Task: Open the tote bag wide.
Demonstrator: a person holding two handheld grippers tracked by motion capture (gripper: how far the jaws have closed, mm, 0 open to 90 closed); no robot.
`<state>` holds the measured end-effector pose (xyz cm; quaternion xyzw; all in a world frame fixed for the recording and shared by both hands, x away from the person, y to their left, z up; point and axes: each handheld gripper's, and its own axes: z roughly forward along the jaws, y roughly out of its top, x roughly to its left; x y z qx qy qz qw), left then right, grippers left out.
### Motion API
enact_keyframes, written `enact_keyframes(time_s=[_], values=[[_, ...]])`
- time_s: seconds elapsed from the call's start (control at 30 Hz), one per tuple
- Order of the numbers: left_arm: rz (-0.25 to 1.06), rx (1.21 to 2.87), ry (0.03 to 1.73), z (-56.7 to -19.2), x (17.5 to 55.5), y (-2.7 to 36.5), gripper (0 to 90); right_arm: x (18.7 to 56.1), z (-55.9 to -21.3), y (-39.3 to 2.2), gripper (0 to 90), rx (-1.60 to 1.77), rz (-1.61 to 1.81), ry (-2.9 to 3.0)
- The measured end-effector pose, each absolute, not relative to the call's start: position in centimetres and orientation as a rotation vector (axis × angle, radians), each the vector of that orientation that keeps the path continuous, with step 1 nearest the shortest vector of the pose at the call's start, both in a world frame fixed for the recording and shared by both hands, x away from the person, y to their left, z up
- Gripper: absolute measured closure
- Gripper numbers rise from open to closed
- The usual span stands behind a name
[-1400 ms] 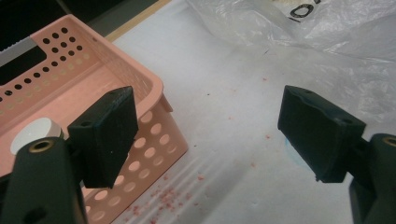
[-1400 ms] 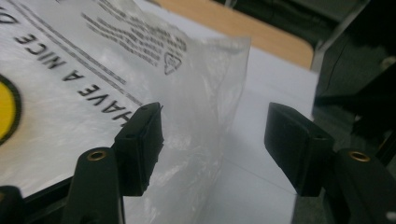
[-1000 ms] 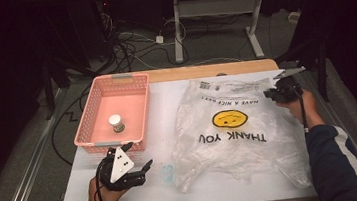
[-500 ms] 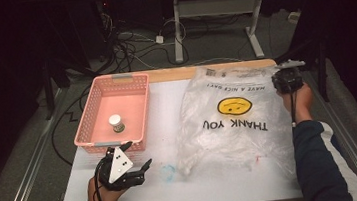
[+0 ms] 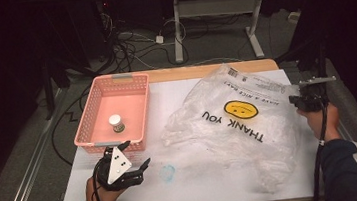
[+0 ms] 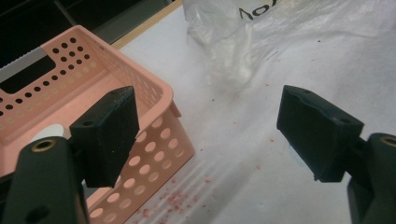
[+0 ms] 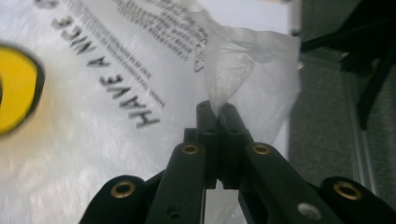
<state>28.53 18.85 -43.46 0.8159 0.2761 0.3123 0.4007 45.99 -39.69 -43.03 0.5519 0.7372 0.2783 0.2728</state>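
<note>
Two grippers in play. Right gripper (image 5: 303, 101): jaws fully closed, pinching edge fold of clear plastic bag (image 5: 242, 124) at far right of desk (image 5: 196, 189); film seen bunched between the tips in right gripper view (image 7: 215, 109). Left gripper (image 5: 130, 158): jaws wide apart, nothing between, parked near front corner of pink basket (image 5: 89, 135).

Step in hand, as judged: drawing bag by pinched edge. Keep pinch firm, pull slow & level, avoid jerks — thin film likely to slip or tear. Keep bag clear of basket.

Hard to tell: bag contents, if any, not legible through crumpled film. Small white-capped container (image 5: 115, 122) in basket — label unreadable. Bluish smudge (image 5: 168, 172) on desk, nature unclear.
</note>
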Motion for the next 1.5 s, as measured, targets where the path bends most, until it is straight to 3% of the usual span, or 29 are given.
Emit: enact_keyframes(time_s=[0.3,0.4,0.47,0.57,0.77,1.07,1.13,1.37,1.5], values=[[0.787,2.079,0.703,-43.7,28.7,18.7,20.0,41.9,-43.9,-38.2,86.8,1.373,0.806,2.079],[0.788,2.081,0.703,-43.7,28.7,18.7,20.0,41.2,-43.3,-37.9,78.8,1.328,0.803,2.07],[0.787,2.08,0.704,-43.7,28.7,18.7,20.0,40.7,-42.8,-37.8,67.9,1.303,0.801,2.05],[0.787,2.079,0.705,-43.7,28.7,18.7,20.0,39.7,-41.3,-37.3,61.6,1.216,0.837,2.001],[0.792,2.087,0.703,-43.8,28.7,18.7,20.0,37.7,-38.6,-34.9,57.5,1.031,0.941,1.977],[0.794,2.101,0.696,-43.9,28.7,18.4,20.0,35.5,-39.0,-26.8,45.5,0.716,1.122,2.267],[0.792,2.1,0.696,-43.9,28.7,18.4,20.0,35.3,-40.6,-23.6,35.8,0.619,1.088,2.397],[0.795,2.114,0.694,-44.1,28.7,18.3,20.0,35.5,-44.0,-19.0,34.0,0.486,1.014,2.59],[0.79,2.115,0.695,-44.1,28.7,18.3,20.0,36.4,-45.5,-18.3,43.6,0.521,0.932,2.646]])
